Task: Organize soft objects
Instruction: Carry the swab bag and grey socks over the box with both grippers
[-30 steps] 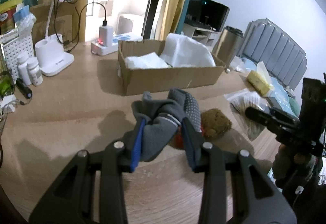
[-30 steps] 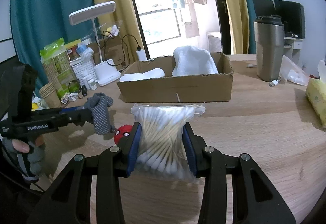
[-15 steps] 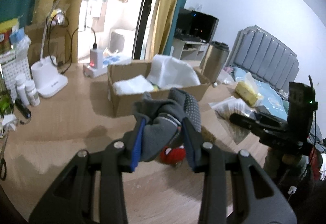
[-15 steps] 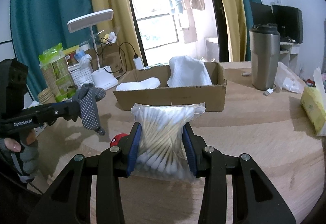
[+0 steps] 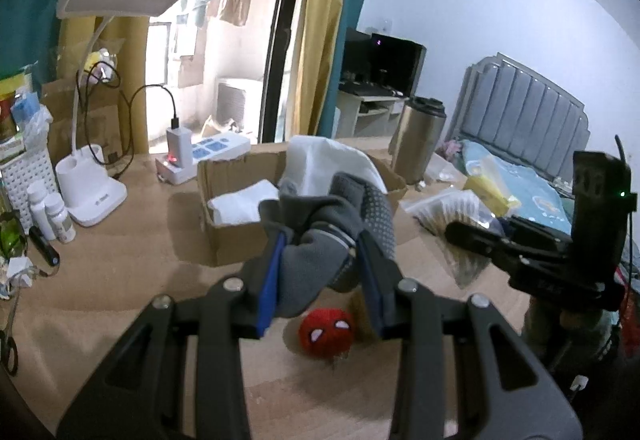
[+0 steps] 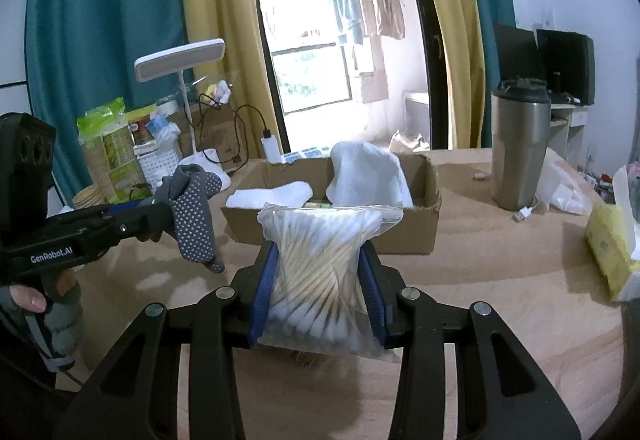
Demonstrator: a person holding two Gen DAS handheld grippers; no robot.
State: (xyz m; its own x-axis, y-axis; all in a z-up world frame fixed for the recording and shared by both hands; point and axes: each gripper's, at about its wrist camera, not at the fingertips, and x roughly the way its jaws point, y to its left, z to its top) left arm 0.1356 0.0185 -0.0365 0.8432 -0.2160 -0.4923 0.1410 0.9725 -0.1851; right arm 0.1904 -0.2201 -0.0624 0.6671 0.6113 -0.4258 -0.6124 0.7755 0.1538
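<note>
Grey sock (image 5: 320, 240): pinched between the fingers of the left tool (image 5: 320, 280), held up in the air over the wooden worktop (image 5: 120, 280); its dotted end hangs loose in the right wrist view (image 6: 196, 224).
Bag of cotton swabs (image 6: 320, 268): gripped at its middle by the right tool (image 6: 320, 280), held in front of the cardboard box (image 6: 400, 236).
Change since earlier: both tools sit higher than a second ago; the left one has lifted the sock off the worktop, and the red ball (image 5: 326, 334), then mostly covered by the sock, now shows below it.
Box contents: white folded cloths (image 5: 244, 203), one piled up taller (image 6: 368, 175); what lies under them is hidden.
Hard to make out: the brown object seen earlier beside the ball is now behind the left tool's finger; the swab bag's lower edge is cut off by the right tool's frame.
</note>
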